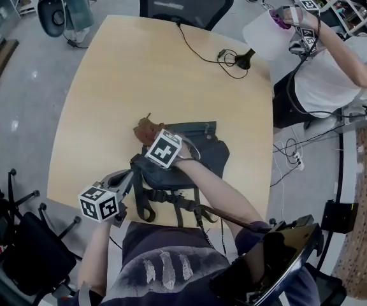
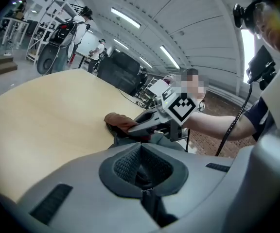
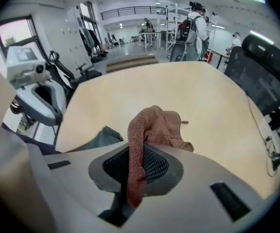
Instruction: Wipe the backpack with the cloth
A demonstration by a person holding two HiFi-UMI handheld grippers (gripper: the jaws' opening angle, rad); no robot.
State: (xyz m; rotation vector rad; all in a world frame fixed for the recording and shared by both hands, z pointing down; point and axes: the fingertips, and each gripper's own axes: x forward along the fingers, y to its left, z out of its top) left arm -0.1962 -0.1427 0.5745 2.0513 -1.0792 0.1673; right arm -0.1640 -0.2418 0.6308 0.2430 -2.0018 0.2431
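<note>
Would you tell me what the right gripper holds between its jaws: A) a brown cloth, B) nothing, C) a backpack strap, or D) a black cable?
A: the right gripper has its jaws shut on the brown cloth, which bunches out in front of them at the edge of the backpack.

The backpack [image 1: 204, 159] lies on the table [image 1: 139, 75] near its front edge, the cloth [image 1: 145, 131] at the backpack's far-left corner. A cable [image 1: 202, 55] lies beyond, an office chair [image 1: 183, 2] behind the table.
</note>
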